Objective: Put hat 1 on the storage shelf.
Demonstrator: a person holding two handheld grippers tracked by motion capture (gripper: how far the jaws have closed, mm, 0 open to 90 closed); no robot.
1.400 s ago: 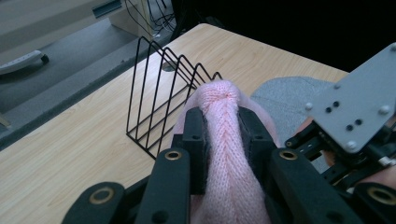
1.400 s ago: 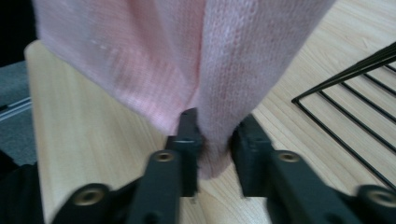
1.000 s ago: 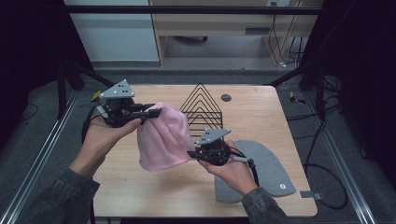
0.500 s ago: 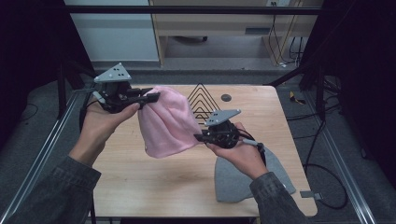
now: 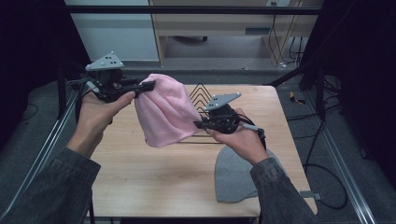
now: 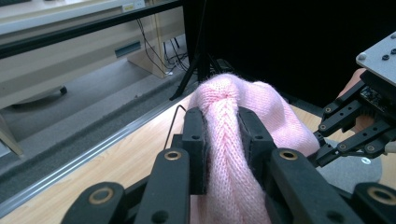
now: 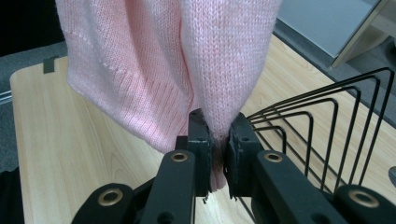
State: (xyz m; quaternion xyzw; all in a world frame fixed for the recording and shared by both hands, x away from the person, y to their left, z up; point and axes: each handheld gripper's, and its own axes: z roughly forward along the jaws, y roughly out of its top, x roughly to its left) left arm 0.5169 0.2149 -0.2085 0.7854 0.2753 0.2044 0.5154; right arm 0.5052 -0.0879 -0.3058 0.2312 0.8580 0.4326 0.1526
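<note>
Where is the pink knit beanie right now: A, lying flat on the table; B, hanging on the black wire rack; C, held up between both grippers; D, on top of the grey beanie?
C: the left gripper and the right gripper each pinch the pink knit beanie, holding it above the table.

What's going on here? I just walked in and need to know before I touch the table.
A person holds a soft pink knitted beanie in the air above the light wooden table, using two hand-held tongs. The left tongs pinch its upper edge and the right tongs pinch its lower side, both shut on the knit. Behind it stands a black wire rack. A grey knitted beanie lies flat near the table's front right corner.
</note>
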